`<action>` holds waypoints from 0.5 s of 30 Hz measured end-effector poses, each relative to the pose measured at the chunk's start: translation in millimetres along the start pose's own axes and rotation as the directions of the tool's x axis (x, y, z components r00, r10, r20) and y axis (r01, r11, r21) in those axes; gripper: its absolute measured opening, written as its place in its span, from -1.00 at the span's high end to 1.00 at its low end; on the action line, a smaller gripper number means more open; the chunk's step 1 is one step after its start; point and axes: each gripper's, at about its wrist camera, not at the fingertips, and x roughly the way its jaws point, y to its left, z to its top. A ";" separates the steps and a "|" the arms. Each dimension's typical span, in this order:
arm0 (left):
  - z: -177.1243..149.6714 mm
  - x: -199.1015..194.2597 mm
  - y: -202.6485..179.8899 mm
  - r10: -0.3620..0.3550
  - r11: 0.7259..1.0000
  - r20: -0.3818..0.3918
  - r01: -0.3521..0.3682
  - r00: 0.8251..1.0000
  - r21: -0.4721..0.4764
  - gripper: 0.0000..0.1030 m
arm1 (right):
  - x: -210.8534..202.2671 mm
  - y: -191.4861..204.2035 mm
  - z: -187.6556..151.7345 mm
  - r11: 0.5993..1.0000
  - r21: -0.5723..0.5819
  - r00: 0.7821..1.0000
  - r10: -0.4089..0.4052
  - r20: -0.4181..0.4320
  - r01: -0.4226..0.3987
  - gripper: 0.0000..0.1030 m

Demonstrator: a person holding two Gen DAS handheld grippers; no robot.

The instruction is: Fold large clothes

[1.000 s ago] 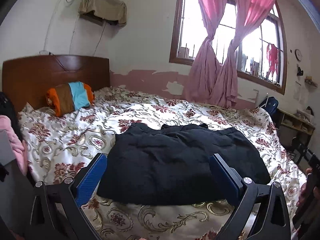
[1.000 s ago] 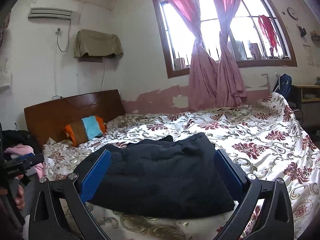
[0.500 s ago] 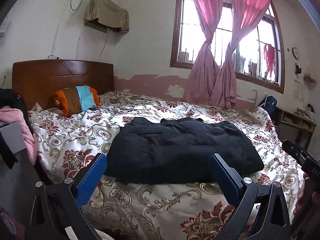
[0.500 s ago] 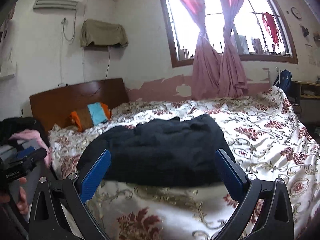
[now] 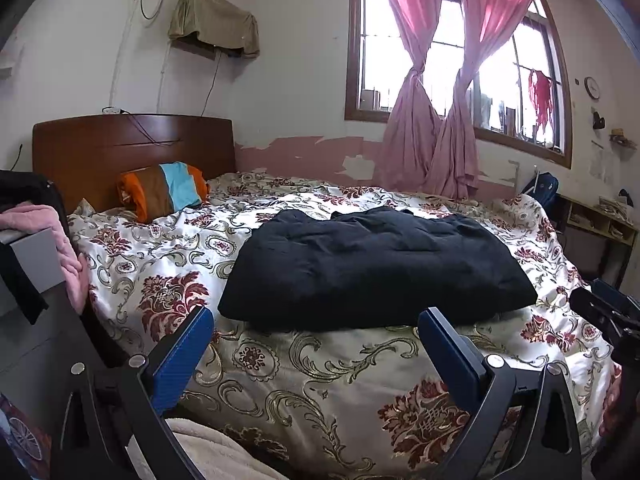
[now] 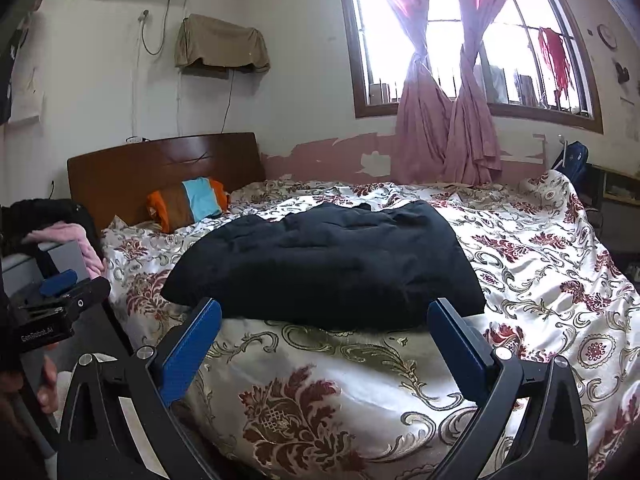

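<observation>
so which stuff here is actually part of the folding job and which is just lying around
Part of the job:
- black garment, lying folded on the floral bedspread
- left gripper, open, empty
- right gripper, open, empty

Just lying about:
- striped pillow by the headboard
- pink cloth at the bedside
- pink curtains
- blue bag in the far corner

garment: black padded coat, large and puffy
state: folded into a thick, roughly rectangular bundle; surface wrinkled and quilted-looking
pose: lying flat, long side running left to right, near edge bulging over the bed's near edge
far edge: uneven, with a small raised fold near the middle
place: middle of the floral bedspread, toward the near side, well apart from the striped pillow at far left
</observation>
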 end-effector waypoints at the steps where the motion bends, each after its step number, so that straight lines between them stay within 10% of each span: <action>1: -1.2 0.2 -0.9 -0.003 1.000 -0.004 0.003 1.000 0.002 -1.00 | 0.4 0.3 -0.4 1.000 -0.001 1.000 0.002 -0.004 -0.002 -0.96; 15: -10.7 7.0 0.3 0.018 1.000 -0.047 -0.018 0.999 -0.001 -1.00 | 18.3 0.4 -13.3 1.000 0.017 0.996 -0.008 -0.094 0.010 -0.96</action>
